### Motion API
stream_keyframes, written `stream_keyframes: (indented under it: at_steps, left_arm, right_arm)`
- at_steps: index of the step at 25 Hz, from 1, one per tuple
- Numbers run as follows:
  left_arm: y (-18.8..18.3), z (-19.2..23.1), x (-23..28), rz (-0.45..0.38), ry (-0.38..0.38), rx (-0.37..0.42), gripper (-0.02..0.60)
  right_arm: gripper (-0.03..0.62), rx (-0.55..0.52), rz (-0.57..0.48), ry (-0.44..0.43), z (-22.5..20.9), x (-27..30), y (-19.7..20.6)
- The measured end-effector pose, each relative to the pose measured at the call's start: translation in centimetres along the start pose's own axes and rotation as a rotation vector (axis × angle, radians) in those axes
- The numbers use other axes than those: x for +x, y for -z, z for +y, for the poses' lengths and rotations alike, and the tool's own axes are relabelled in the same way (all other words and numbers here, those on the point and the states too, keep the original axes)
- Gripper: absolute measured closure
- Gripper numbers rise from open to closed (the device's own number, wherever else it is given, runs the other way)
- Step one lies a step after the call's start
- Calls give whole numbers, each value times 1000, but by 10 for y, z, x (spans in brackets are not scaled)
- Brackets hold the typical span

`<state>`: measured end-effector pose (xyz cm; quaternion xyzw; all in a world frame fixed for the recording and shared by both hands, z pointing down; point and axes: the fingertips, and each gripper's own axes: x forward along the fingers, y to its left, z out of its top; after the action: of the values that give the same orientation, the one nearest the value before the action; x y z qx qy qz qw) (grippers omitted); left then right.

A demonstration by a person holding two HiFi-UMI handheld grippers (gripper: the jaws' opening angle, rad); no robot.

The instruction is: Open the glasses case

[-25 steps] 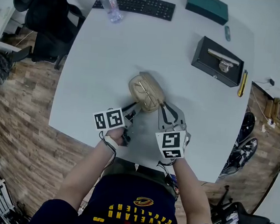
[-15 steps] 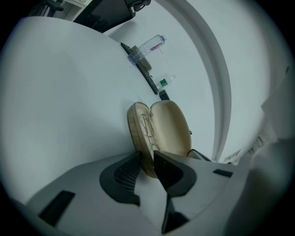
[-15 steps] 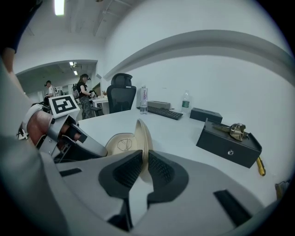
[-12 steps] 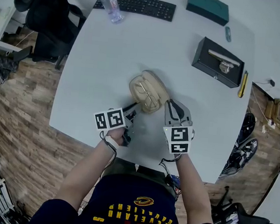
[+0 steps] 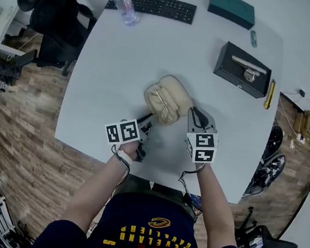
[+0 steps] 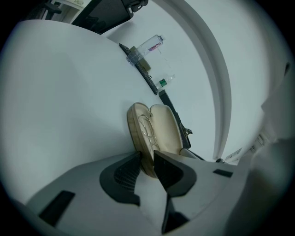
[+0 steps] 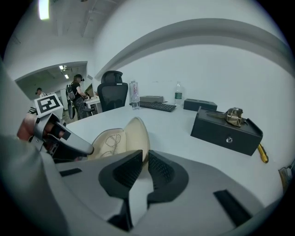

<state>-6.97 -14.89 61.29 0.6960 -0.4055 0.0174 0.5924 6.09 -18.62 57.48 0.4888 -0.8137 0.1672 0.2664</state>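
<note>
The beige glasses case [image 5: 172, 91] lies open on the white table [image 5: 111, 73], with thin wire glasses [image 5: 162, 106] in its lower half. My left gripper [image 5: 151, 116] is shut on the near rim of that lower half [image 6: 138, 133], the rim pinched between the pads. My right gripper [image 5: 191, 111] is at the case's right side, its jaws nearly together on the edge of the raised lid [image 7: 137, 133]. The lid stands upright in the right gripper view, and the glasses [image 7: 110, 140] rest in the tray beside it. The left gripper [image 7: 69, 143] also shows there.
A black box [image 5: 242, 69] with a metal piece on top sits to the right rear. A yellow knife [image 5: 268, 93] lies near the right edge. A keyboard [image 5: 152, 6], a water bottle [image 5: 124, 6] and a teal box [image 5: 231, 8] are far back. An office chair [image 5: 51, 12] stands left.
My right gripper has moved to the right and rolled, and the lid has swung wider open with it. The left gripper has stayed still on the lower half.
</note>
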Motion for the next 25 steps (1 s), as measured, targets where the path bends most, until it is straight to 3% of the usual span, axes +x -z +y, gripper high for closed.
stream_keyframes:
  at_steps: [7,25]
  left_arm:
    - [0,0,-1,0,-1,2,482]
    - [-1,0,-1,0,-8,1,482]
  right_arm:
    - [542,-20,18,10,-6,7,9]
    - [542,76,2,-19,-10,8,11]
